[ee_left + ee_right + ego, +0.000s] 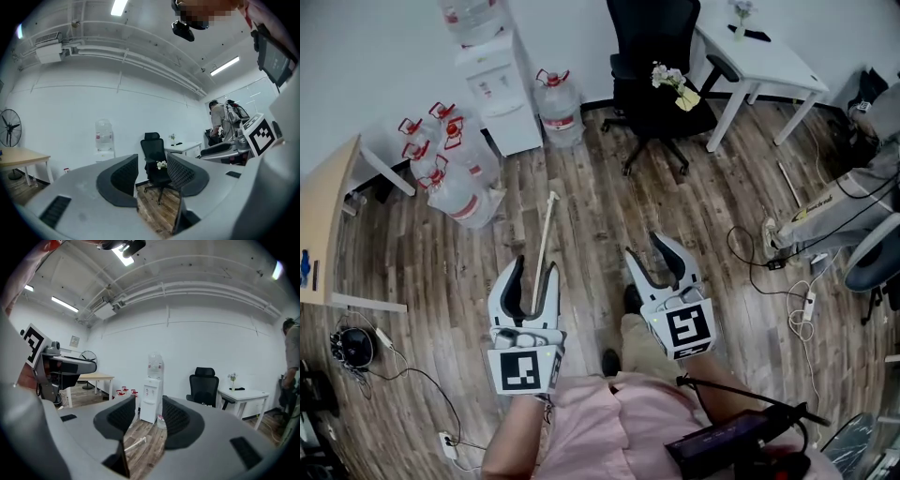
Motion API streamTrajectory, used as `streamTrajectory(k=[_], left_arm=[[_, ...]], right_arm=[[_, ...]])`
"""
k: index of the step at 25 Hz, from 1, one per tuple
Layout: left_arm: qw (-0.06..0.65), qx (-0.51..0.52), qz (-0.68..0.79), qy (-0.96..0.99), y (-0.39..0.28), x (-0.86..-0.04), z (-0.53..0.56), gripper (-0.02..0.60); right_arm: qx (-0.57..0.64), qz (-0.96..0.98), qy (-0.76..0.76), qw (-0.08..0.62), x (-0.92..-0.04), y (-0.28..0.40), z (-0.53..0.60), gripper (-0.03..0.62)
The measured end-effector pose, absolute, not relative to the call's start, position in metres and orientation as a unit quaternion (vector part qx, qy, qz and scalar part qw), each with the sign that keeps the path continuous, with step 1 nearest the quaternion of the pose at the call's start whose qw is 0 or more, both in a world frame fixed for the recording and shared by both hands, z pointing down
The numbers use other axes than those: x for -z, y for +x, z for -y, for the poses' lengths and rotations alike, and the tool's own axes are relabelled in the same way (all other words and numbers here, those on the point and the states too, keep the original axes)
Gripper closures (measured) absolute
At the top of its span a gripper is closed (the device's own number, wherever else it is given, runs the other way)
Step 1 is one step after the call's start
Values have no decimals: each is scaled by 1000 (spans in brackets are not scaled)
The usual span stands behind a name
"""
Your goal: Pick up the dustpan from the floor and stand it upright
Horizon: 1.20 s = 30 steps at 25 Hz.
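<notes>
A long pale stick-like handle [547, 234] lies on the wooden floor and runs from near the water jugs towards me. Its near end is hidden behind my left gripper [535, 267], and no pan shows. That gripper hangs above the floor with its jaws open and nothing between them [152, 165]. My right gripper [647, 246] is held beside it, to the right, also open and empty [146, 405]. In the right gripper view the pale handle [135, 443] lies on the floor ahead, below the jaws.
A water dispenser [502, 89] and several water jugs [450, 173] stand at the back left. A black office chair [656, 84] and a white table [759, 56] are ahead. A wooden desk [323, 225] is at left, cables [787, 272] at right. A person [218, 123] stands far off.
</notes>
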State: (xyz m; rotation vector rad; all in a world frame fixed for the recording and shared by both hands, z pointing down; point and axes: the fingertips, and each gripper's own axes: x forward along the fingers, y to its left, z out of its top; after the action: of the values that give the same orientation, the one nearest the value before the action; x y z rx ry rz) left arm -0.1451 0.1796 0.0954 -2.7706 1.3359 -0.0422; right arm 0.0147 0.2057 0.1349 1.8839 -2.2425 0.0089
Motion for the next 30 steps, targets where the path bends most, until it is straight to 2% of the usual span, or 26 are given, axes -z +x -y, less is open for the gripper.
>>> streamTrajectory(k=[18,30], left_arm=[[10,80,-440,-894,-15,-135,35,387],[35,63,-464,-883,9,-100,109,387]], right_arm=[[-39,784,611,100,-182,150,27,428],[-18,801,593,79,-145,168,115,431]])
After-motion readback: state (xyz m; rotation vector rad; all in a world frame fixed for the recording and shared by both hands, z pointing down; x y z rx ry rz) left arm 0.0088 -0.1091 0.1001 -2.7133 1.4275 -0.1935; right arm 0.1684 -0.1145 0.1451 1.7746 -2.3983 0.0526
